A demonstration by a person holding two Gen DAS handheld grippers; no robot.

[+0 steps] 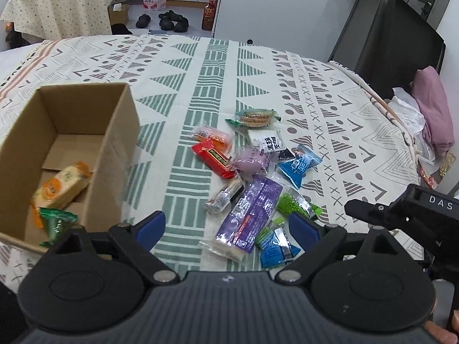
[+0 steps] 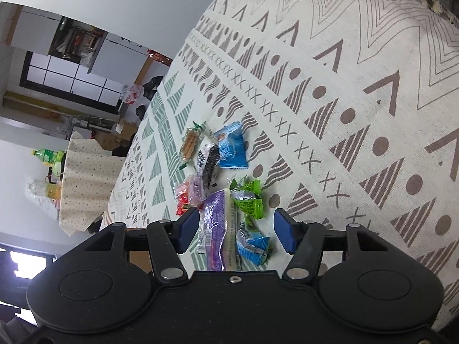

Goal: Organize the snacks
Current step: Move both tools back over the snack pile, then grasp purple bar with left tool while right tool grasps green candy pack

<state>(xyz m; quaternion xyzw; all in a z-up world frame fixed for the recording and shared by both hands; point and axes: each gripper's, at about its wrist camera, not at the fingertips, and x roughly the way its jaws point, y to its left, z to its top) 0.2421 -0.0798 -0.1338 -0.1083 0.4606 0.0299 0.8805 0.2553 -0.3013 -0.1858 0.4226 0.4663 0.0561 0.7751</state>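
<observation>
Blue pads tip both claws. Nearest the left claw [image 1: 226, 230], whose jaws stand wide and released with nothing pressed between them, lie a long purple packet [image 1: 249, 215] and a small blue-and-green sweet [image 1: 274, 245] on the patterned cloth [image 1: 178, 86] that covers the table. The right claw [image 2: 235, 230], seen from its own camera, is partly closed but clear of everything: the purple packet [image 2: 213, 229] and a small blue sweet [image 2: 252, 246] lie in the gap between its pads, neither touched. In the left view the right claw shows as a black body at the right edge.

Just beyond the purple packet sit a green wrapper [image 1: 298, 205], a red bar [image 1: 213, 159], a pale purple sweet [image 1: 249, 162] and a blue pouch [image 1: 299, 164]. Farther still lies a biscuit pack [image 1: 254, 119].

To the left stands an open cardboard box [image 1: 117, 143], holding a yellow-orange pack [image 1: 61, 186] and a green pack [image 1: 56, 223].
</observation>
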